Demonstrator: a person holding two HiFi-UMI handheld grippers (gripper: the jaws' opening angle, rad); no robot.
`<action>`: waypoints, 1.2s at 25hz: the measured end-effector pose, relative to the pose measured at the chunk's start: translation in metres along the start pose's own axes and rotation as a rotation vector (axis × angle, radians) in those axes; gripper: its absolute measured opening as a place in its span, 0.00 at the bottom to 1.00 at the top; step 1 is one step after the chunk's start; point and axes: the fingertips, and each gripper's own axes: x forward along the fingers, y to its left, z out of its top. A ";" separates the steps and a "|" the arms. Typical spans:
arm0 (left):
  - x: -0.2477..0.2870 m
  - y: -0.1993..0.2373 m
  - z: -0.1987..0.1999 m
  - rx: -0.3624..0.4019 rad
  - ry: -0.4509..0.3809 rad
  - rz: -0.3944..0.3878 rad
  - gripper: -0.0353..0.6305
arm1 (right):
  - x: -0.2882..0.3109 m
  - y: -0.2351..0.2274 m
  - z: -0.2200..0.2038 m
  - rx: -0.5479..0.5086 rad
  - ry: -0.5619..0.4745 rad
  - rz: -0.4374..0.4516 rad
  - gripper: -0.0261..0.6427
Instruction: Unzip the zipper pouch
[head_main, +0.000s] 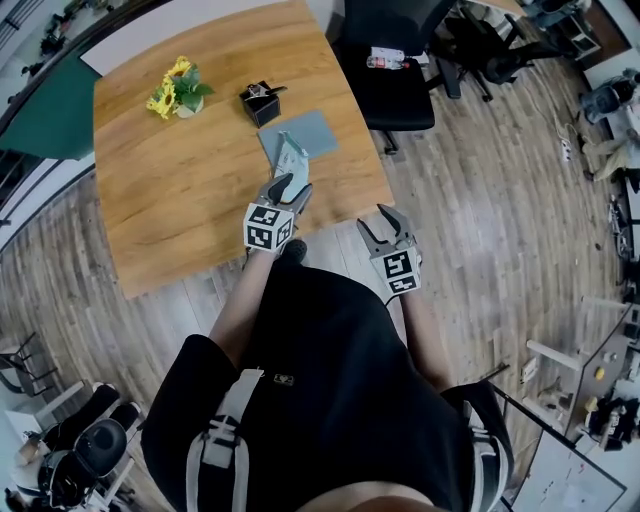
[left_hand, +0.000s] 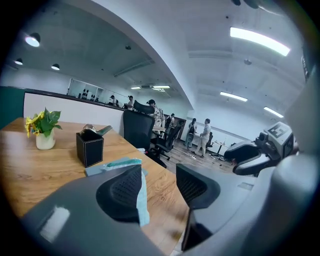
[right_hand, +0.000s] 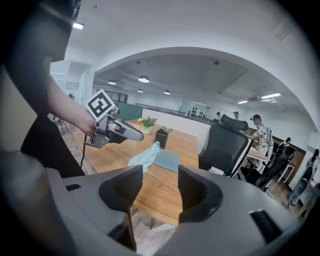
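The light teal zipper pouch (head_main: 292, 155) stands tilted up from a grey mat (head_main: 315, 132) on the wooden table (head_main: 170, 210), its near end at my left gripper (head_main: 288, 186). In the left gripper view the pouch's edge (left_hand: 141, 192) lies against the left pad, while the other pad stands apart from it; the left gripper (left_hand: 157, 187) is open. My right gripper (head_main: 388, 222) hovers off the table's near right corner, open and empty. The right gripper view shows its jaws (right_hand: 156, 192) wide apart, with the pouch (right_hand: 146, 157) and the left gripper (right_hand: 127, 131) beyond them.
A black box (head_main: 260, 103) sits behind the mat, and a small pot of yellow flowers (head_main: 178, 92) stands at the table's far left. A black office chair (head_main: 395, 80) is at the table's right side. People stand in the far office (left_hand: 200, 135).
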 end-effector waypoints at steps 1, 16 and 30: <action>0.005 0.001 -0.002 0.007 0.012 0.005 0.38 | 0.000 -0.001 -0.002 0.003 0.007 -0.002 0.37; 0.066 0.040 -0.020 0.064 0.124 0.170 0.56 | -0.002 -0.007 -0.019 0.002 0.102 -0.028 0.36; 0.087 0.054 -0.029 0.074 0.185 0.224 0.40 | -0.007 -0.024 -0.025 -0.011 0.143 -0.050 0.35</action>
